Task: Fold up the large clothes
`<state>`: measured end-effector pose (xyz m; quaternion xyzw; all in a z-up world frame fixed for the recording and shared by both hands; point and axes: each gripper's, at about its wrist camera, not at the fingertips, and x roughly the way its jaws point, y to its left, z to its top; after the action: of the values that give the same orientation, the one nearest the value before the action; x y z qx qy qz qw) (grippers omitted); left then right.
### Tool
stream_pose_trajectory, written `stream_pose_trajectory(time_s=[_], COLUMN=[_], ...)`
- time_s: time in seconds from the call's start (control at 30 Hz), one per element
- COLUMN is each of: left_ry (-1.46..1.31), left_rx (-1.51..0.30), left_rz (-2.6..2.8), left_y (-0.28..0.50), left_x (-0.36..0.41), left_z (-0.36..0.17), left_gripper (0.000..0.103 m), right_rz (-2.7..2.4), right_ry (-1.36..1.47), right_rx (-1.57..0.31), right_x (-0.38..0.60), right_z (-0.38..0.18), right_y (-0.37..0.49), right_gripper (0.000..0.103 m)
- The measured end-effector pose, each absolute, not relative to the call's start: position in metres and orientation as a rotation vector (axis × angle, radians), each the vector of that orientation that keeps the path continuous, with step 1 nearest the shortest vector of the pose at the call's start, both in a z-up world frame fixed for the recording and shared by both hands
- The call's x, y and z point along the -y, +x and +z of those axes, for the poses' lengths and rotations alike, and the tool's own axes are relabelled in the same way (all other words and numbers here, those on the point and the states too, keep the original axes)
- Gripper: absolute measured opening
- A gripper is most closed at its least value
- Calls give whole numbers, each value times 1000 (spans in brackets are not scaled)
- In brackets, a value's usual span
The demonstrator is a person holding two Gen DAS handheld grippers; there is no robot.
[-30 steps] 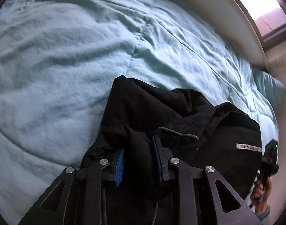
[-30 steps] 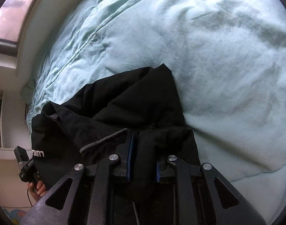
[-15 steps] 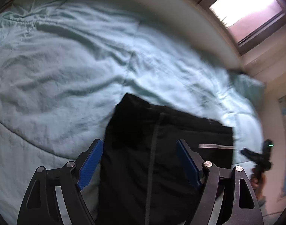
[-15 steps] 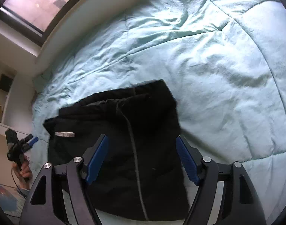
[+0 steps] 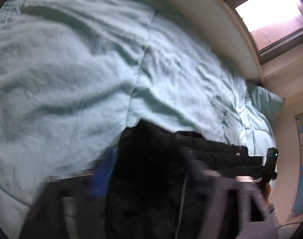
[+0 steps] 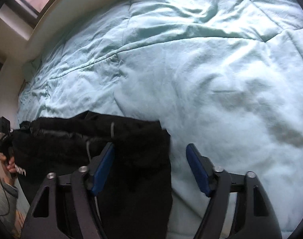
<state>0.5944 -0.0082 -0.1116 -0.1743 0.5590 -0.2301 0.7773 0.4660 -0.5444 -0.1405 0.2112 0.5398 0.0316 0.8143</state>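
A black garment (image 6: 131, 139) lies folded on the light teal duvet (image 6: 211, 79); a white logo strip shows at its left end. My right gripper (image 6: 150, 167) is open and empty, its left blue pad over the garment's right part and its right pad over bare duvet. In the left wrist view the same garment (image 5: 155, 159) fills the lower middle. My left gripper (image 5: 149, 171) is blurred by motion; its jaws stand wide apart around the garment's near end, holding nothing.
The duvet (image 5: 71, 79) covers the whole bed. A white wall edge and a window (image 5: 270, 14) run along the far side. A pillow (image 5: 266, 101) lies at the bed's end. The other hand-held gripper (image 6: 4, 137) shows at the left edge.
Both grippers opened and let go of the garment, which now lies flat. They have since pulled back and lowered; the left one is still moving.
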Motion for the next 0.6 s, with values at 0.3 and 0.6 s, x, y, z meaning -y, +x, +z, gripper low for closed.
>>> stream_pose_trajectory(time_s=[0.3,0.6], left_ry=[-285,-195], left_rx=[-975,-1151], left_rz=[-464,-294], left_y=[583,657], left_x=[9,32], left_z=[-29,-102], left_gripper=[11,11], right_rz=[-110,-197], right_ry=[222,186], right_rx=[-958,-1092], right_x=[532,540], right_z=[-54,-109], right_y=[444,517], right_gripper=[20,20])
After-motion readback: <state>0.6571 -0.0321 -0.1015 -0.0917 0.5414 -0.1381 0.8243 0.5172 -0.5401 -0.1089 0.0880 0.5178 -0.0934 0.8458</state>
